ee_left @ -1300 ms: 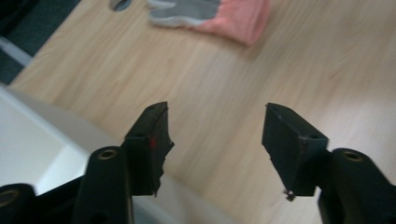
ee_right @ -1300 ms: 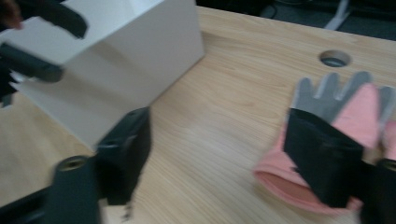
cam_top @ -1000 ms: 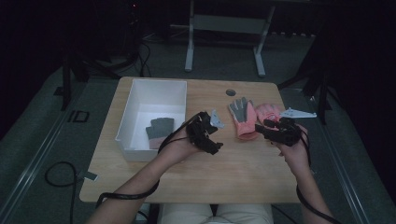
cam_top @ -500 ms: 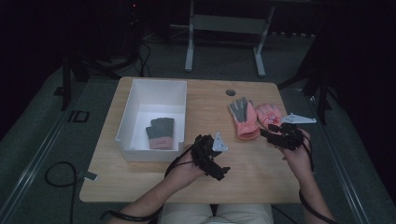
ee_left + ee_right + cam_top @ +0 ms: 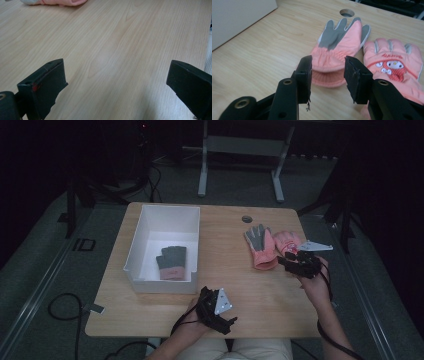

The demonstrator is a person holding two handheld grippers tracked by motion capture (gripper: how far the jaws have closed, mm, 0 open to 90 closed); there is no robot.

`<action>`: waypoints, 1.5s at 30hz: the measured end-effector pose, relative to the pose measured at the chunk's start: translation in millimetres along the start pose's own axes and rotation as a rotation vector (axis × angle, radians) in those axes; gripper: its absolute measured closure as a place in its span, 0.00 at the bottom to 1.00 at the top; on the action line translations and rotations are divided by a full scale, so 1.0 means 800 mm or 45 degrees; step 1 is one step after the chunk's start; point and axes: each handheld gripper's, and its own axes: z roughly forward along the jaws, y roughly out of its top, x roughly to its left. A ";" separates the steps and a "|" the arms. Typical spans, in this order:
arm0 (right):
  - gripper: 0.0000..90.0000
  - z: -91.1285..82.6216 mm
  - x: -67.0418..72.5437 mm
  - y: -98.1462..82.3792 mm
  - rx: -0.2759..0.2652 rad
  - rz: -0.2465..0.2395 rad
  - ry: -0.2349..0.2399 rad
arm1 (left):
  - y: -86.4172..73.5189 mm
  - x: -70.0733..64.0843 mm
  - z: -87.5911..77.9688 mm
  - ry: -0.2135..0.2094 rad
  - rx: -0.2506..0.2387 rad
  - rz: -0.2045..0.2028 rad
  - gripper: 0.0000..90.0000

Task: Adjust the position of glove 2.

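While the cartoon glove bears a small red word I cannot read, my right gripper has just been narrowing, jaws still apart with nothing pinched. Beyond them lies the palm-up pink glove, cuff nearest, fingers pointing away. My left gripper stands spread wide over bare table.

Matt pale wood-grain table, soft pink cloth gloves with grey palm patches, smooth white plastic bin
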 end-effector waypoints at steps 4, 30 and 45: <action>0.65 0.011 -0.003 0.012 -0.020 -0.024 -0.008 | -0.012 0.001 -0.003 0.026 -0.046 -0.014 0.02; 0.78 0.172 -0.017 0.049 0.223 0.011 -0.056 | -0.025 -0.005 -0.007 0.066 -0.076 -0.033 0.02; 0.98 0.194 -0.017 0.044 0.333 0.145 -0.071 | -0.025 -0.007 -0.005 0.062 -0.060 -0.016 0.02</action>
